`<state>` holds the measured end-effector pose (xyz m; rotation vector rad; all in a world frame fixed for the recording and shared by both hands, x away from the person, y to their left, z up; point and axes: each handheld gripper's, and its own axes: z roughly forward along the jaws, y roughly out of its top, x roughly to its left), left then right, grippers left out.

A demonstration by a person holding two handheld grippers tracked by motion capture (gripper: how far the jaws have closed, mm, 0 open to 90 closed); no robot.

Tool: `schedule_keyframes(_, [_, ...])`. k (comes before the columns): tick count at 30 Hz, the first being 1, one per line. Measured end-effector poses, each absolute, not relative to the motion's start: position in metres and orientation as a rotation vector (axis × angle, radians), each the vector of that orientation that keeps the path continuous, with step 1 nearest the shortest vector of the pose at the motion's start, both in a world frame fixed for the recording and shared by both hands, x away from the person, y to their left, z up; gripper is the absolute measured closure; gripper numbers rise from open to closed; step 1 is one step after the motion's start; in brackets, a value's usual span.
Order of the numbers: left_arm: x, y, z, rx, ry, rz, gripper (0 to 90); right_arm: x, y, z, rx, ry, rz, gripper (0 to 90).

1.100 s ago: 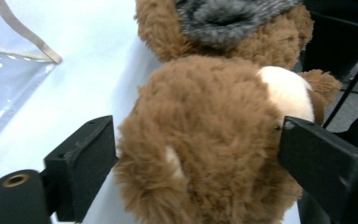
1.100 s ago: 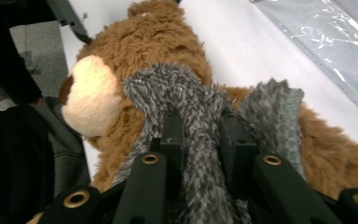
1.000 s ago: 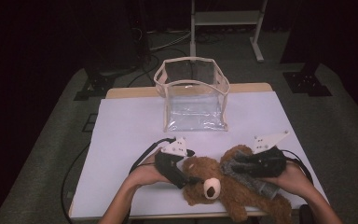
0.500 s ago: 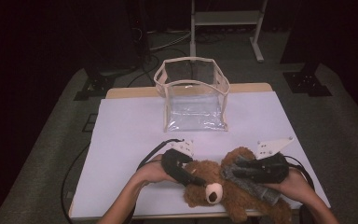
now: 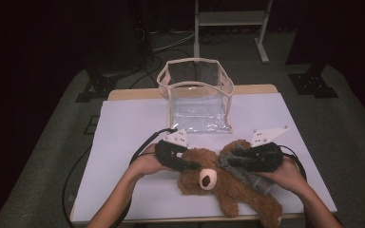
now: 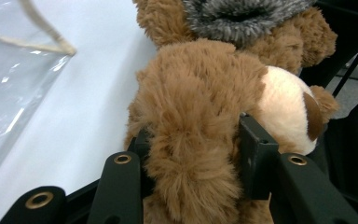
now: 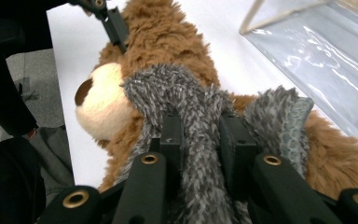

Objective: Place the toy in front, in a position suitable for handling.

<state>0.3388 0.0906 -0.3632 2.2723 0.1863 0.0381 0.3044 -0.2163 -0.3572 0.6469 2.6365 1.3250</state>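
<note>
**Teddy bear with grey scarf, held at two places**

A brown plush teddy bear [image 5: 218, 183] lies at the near edge of the white worktop [image 5: 123, 133], with its cream muzzle and dark nose turned toward the person. Its fur is long and shaggy. A fluffy grey scarf [image 5: 247, 171] is wrapped at its neck and hangs over the body. The left tool [image 6: 193, 154] has just closed on the brown fur of the head, beside the muzzle. The right tool [image 7: 200, 135] pinches a strand of the scarf.
</note>
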Motion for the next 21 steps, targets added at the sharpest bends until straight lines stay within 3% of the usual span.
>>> schedule_keyframes(5, [0.330, 0.108, -0.368, 2.293, 0.204, 0.041, 52.4, 0.305, -0.194, -0.361, 0.584, 2.678, 1.323, 73.0])
schedule_keyframes(9, [0.321, 0.110, -0.368, 2.236, 0.223, 0.003, 22.7, 0.295, -0.178, -0.367, 0.525, 2.717, 1.271, 73.1])
schedule_keyframes(11, [0.320, 0.103, -0.371, 2.255, 0.229, -0.003, 17.7, 0.291, -0.175, -0.367, 0.506, 2.718, 1.247, 73.1])
schedule_keyframes(13, [0.321, 0.095, -0.377, 2.280, 0.214, -0.001, 19.0, 0.288, -0.175, -0.367, 0.501, 2.727, 1.252, 73.1])
schedule_keyframes(17, [0.317, 0.095, -0.379, 2.271, 0.196, 0.003, 32.8, 0.286, -0.185, -0.359, 0.512, 2.698, 1.256, 73.0])
schedule_keyframes(21, [0.313, 0.100, -0.381, 2.260, 0.175, 0.020, 35.6, 0.290, -0.209, -0.347, 0.563, 2.630, 1.264, 73.0])
